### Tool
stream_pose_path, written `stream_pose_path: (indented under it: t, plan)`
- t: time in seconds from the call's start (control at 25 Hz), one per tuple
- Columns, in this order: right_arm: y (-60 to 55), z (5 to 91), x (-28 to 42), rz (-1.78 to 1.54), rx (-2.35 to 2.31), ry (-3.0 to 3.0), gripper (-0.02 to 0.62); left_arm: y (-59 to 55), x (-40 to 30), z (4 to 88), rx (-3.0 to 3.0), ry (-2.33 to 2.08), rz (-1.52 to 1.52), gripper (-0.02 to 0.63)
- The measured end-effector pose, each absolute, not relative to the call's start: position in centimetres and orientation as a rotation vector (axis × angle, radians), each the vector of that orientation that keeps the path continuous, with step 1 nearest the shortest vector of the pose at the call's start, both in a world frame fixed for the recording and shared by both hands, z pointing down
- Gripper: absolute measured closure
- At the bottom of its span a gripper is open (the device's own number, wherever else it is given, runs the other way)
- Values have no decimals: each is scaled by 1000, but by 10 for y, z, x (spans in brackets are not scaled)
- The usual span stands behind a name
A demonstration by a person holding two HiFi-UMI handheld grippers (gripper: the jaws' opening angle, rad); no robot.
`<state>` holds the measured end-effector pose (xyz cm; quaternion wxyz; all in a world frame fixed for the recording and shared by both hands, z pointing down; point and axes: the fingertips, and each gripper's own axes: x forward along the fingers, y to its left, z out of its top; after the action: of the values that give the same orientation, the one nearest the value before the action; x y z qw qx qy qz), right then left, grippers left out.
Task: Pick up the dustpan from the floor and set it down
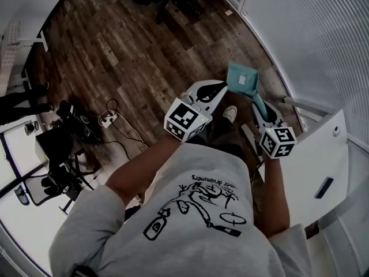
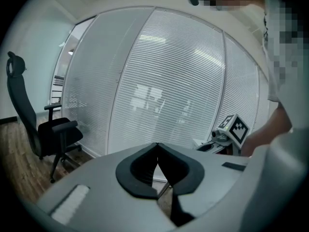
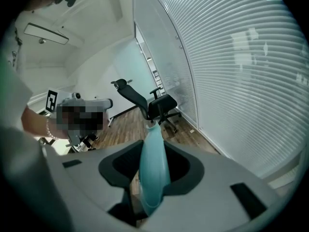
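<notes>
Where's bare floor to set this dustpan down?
Brown wood-plank floor lies bare beyond and left of the teal plastic dustpan, bordered by the white slatted blind wall. Crowded: black cables and white power strip at far left, white table at right.

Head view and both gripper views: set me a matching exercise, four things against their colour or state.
Things:
1. dustpan
2. left gripper
3. right gripper
4. office chair

Colour or state:
A. black
B. jaws together, nothing between them
C. teal
D. clamped on the dustpan's handle

Pairs: 1-C, 2-B, 3-D, 4-A
</notes>
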<state>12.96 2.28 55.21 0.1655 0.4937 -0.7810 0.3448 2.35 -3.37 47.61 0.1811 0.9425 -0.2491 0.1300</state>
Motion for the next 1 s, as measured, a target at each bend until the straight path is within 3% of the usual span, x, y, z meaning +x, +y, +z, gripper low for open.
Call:
stream_pose_path:
  t: [1.0]
  plan:
    - [17, 659, 147, 1033, 1446, -2174, 489, -21, 38, 582, 2564, -685, 519, 604]
